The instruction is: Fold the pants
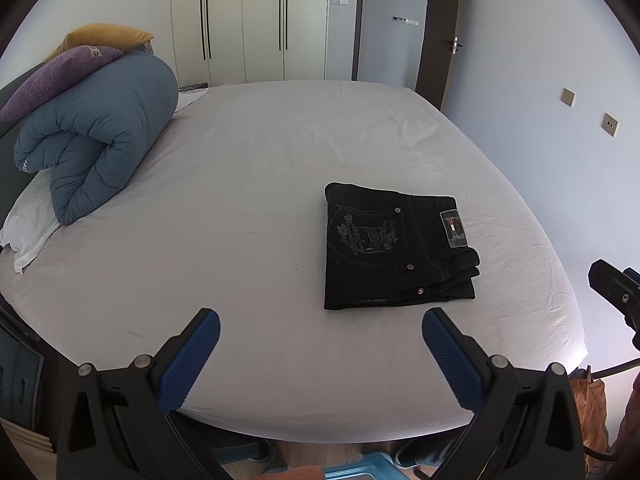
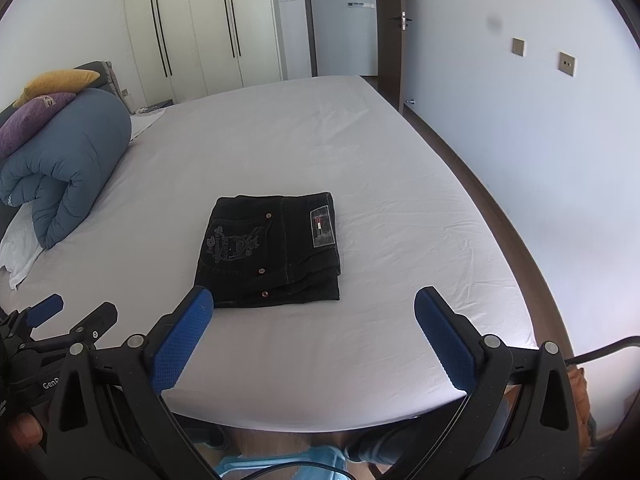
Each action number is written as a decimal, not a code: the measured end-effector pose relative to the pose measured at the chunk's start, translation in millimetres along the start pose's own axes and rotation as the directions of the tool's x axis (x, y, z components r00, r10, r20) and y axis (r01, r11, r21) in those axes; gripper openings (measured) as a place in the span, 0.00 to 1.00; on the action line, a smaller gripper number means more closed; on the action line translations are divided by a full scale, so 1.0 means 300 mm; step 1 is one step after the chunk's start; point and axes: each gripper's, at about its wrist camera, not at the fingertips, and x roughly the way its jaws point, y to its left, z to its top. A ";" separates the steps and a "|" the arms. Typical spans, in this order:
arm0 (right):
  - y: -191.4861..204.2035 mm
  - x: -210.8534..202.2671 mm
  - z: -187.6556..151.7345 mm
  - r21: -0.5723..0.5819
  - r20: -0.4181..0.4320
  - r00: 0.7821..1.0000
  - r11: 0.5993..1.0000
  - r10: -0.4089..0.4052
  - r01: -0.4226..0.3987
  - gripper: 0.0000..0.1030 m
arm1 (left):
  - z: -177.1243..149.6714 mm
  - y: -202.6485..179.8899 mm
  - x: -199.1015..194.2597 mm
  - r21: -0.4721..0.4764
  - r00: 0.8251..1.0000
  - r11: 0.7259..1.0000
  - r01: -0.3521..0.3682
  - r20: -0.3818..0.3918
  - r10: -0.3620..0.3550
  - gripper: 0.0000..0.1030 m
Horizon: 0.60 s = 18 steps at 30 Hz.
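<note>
The pants (image 1: 396,246) are black denim, matt and coarse, with small shiny metal rivets and a glossy label patch. The bed (image 1: 248,184) wears a pale cloth sheet, smooth but finely creased. My left tool (image 1: 320,334) and right tool (image 2: 314,312) are matt black plastic with textured blue rubbery pads and dull metal pins. The blue duvet (image 1: 96,136) is soft, puffy cloth.

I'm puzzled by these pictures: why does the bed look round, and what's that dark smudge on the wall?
Left wrist view: fisheye bending curves the bed and darkens the corners; daylight is soft, and the pants look sharp. Right wrist view: same bending; the blurry grey smudge may be a mark on the lens or the wall, unclear which.
</note>
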 end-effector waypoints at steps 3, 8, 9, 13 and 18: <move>0.004 0.006 0.000 -0.001 -0.004 1.000 1.000 0.000 0.000 1.00 | 0.000 0.001 -0.001 -0.003 1.000 1.000 0.000 0.000 0.000 1.00; 0.009 0.015 -0.001 -0.004 -0.008 1.000 1.000 0.001 -0.001 1.00 | -0.001 0.004 -0.003 -0.003 1.000 1.000 0.000 -0.003 0.000 1.00; 0.010 0.017 -0.001 -0.005 -0.008 1.000 1.000 0.001 -0.001 1.00 | -0.002 0.004 -0.003 -0.003 1.000 1.000 0.000 -0.005 0.000 1.00; 0.016 0.022 -0.006 -0.005 -0.012 1.000 1.000 0.003 -0.003 1.00 | -0.001 0.007 -0.004 -0.006 1.000 1.000 0.002 -0.007 -0.002 1.00; 0.021 0.024 -0.010 -0.004 -0.014 1.000 1.000 0.005 -0.005 1.00 | -0.003 0.010 -0.005 -0.009 1.000 1.000 0.004 -0.009 -0.004 1.00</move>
